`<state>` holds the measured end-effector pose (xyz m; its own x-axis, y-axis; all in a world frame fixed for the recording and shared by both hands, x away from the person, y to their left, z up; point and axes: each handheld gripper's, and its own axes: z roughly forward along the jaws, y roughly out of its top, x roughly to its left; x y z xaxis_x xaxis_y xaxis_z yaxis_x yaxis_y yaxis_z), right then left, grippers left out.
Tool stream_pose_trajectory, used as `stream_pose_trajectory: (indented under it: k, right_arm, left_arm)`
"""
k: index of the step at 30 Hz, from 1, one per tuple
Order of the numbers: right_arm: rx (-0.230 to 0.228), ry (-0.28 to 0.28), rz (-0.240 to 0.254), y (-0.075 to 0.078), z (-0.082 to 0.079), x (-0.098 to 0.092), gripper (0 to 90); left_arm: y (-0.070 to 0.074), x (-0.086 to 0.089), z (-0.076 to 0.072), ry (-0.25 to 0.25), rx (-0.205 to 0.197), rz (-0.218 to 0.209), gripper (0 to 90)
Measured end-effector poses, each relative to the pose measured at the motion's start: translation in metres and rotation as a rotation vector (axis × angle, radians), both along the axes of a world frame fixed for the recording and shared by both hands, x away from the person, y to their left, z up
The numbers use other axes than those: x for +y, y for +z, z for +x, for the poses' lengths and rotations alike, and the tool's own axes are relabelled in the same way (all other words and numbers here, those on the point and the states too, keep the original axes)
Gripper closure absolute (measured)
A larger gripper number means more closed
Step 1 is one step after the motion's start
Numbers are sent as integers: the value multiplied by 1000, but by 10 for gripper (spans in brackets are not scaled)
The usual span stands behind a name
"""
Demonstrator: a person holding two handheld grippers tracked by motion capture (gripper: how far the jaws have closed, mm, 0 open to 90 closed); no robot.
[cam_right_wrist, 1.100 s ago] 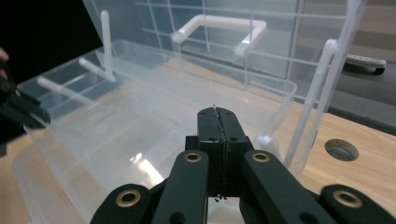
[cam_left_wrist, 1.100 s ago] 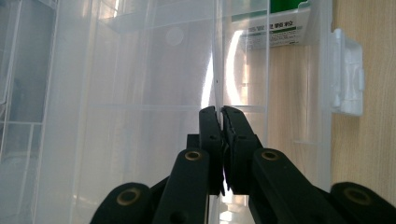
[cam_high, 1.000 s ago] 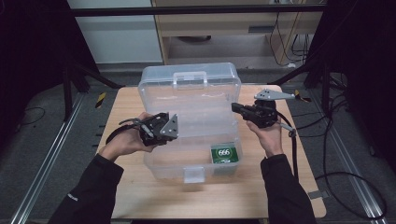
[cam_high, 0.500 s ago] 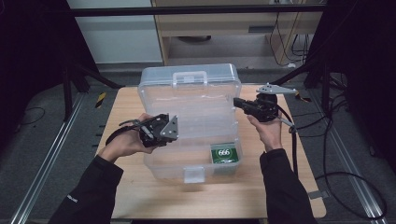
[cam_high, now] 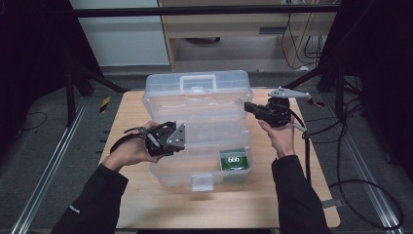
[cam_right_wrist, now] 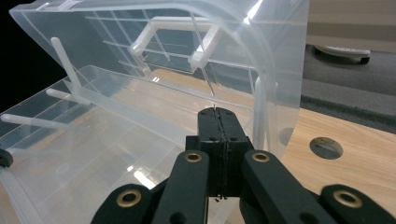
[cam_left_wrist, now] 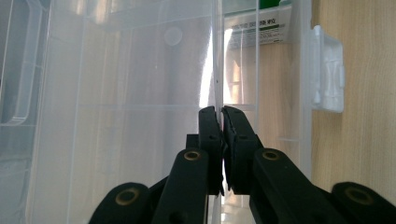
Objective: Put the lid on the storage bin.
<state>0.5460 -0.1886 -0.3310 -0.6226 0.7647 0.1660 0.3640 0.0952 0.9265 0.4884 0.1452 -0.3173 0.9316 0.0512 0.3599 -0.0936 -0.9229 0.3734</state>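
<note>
Evidently the clear box's wall sits pinched in the left hand-held gripper.

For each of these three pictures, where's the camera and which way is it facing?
High view: above the person's side, looking forward and down at the clear plastic storage box; both forearms, left claw, right claw show.
Left gripper view: rides the left claw, facing the box wall.
Right gripper view: rides the right claw, facing the raised lid.
All share the box.
</note>
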Motion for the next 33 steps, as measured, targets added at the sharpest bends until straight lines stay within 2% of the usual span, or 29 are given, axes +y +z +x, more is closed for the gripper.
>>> stream_pose_trajectory:
  k: [6, 13, 18, 23, 29, 30, 31, 33]
  right_arm:
    - [3, 1, 10, -3, -1, -2, 900]
    - [9, 12, 16, -7, -6, -6, 900]
    - [14, 20, 21, -9, -9, -9, 900]
    - [18, 24, 23, -9, -10, -10, 900]
    - [16, 31, 22, -8, -11, -11, 900]
    - [16, 31, 22, -8, -11, -11, 900]
    - [18, 32, 23, -8, -11, -12, 900]
    - [19, 30, 23, -8, -12, -12, 900]
  left_arm:
    - [-3, 0, -1, -16, 14, -2, 857]
    - [-2, 0, -2, -18, 2, 7, 839]
    - [-3, 3, 0, -21, 11, -35, 827]
    - [-5, -3, 0, -27, 16, -63, 762]
    - [-4, -6, 1, 5, 61, -162, 704]
    - [-4, -6, 1, 5, 61, -162, 697]
    - [-4, -6, 2, 24, 84, -206, 679]
    - [-5, -5, 3, 43, 102, -242, 670]
